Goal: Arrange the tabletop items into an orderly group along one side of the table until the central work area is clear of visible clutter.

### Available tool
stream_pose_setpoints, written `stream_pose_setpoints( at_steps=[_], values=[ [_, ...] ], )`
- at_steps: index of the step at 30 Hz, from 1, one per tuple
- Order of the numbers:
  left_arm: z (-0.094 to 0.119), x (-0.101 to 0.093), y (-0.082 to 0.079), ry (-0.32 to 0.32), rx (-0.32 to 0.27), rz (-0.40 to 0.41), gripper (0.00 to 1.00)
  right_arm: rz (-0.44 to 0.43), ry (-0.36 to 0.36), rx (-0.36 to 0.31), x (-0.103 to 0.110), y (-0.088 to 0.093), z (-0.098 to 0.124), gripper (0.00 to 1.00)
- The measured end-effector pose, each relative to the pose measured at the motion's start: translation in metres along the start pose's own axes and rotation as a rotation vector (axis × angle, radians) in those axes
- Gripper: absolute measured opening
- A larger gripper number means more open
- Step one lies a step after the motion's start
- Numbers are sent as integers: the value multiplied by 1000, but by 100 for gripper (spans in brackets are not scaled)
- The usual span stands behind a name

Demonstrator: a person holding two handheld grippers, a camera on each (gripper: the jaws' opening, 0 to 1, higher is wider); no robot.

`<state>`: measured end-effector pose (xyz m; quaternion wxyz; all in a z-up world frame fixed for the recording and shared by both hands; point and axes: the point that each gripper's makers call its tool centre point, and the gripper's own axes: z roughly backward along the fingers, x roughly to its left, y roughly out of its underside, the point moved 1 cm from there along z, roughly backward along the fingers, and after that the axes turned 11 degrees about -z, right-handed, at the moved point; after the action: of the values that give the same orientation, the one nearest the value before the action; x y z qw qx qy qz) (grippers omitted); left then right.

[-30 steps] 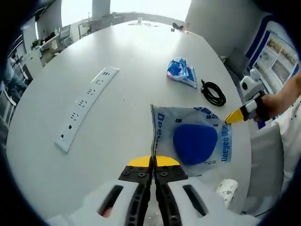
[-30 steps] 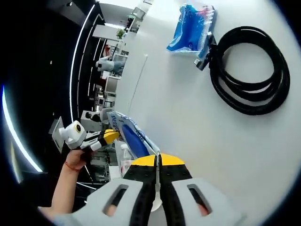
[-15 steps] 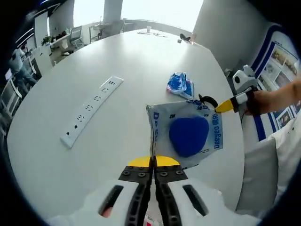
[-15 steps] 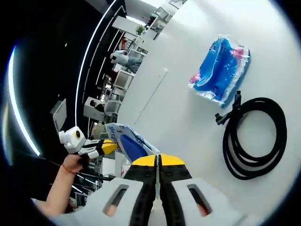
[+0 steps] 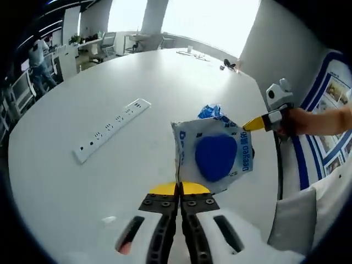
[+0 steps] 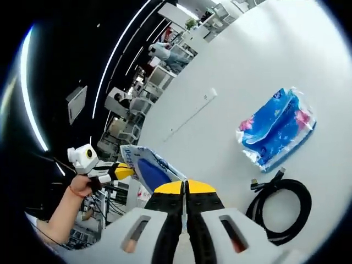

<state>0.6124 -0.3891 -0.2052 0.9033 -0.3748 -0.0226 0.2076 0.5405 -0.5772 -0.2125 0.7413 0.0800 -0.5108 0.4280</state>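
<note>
Both tongs (image 5: 179, 190) (image 6: 185, 188) grasping the pouch (image 5: 214, 157) (aloft), power strip (image 5: 113, 129) and cable (image 6: 278, 209) lie beyond.

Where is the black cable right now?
In the right gripper view, the coiled black cable lies on the white table, lower right, just below the blue packet.

Left gripper view: camera high above white tabletop (image 5: 110, 88), facing down and along its length toward bright windows; power strip (image 5: 113, 130) mid-distance, printed bag (image 5: 214, 155) close ahead. Right gripper view: strongly rolled, looks across same tabletop (image 6: 242, 71) toward office beyond; tissue pack (image 6: 276, 133) and coiled black cable (image 6: 278, 208) near. Shared: printed bag (image 6: 149, 170), tabletop, power strip (image 6: 192, 114); each view catches opposite gripper at bag's far corner.
</note>
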Motion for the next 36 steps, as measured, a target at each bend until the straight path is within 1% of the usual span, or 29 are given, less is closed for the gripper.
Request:
stream_pose_setpoints(
  at_steps=[2,6,7,8,9,10,12,15,19,22,23,24,28,30,34,36],
  values=[
    [3,-2,-2,-8,-18,14,0,33,-4,6,6,-5,2,0],
    [7,-5,-5,-18,-45,48,0,61,-19,15,16,-12,6,0],
    [8,-5,-6,-22,-53,73,0,86,-20,25,18,-13,7,0],
    [8,-6,-6,-22,-57,71,0,100,-20,29,20,-14,8,0],
    [9,-7,-7,-27,-64,81,0,122,-22,18,21,-19,8,0],
    [10,-8,-8,-29,-67,90,0,133,-28,38,24,-17,10,0],
    [11,-11,-10,-29,-78,95,0,169,-25,47,25,-21,12,0],
    [13,-13,-14,-36,-96,121,0,181,-33,65,24,-27,14,0],
    [13,-19,-16,-41,-118,156,0,229,-34,89,25,-32,17,0],
    [11,-25,-17,-41,-141,199,0,287,-29,119,25,-39,19,0],
    [10,-27,-17,-39,-147,203,0,290,-28,122,24,-42,19,0],
    [8,-28,-17,-37,-160,224,0,294,-29,128,24,-45,19,0],
    [6,-31,-16,-45,-179,264,0,334,-29,163,22,-52,17,0],
    [5,-32,-15,-47,-185,278,0,335,-35,169,24,-55,16,0],
    [5,-31,-16,-58,-214,332,0,360,-40,188,26,-63,10,0],
    [4,-30,-15,-65,-216,336,0,386,-41,205,28,-67,7,0]
  ],
)
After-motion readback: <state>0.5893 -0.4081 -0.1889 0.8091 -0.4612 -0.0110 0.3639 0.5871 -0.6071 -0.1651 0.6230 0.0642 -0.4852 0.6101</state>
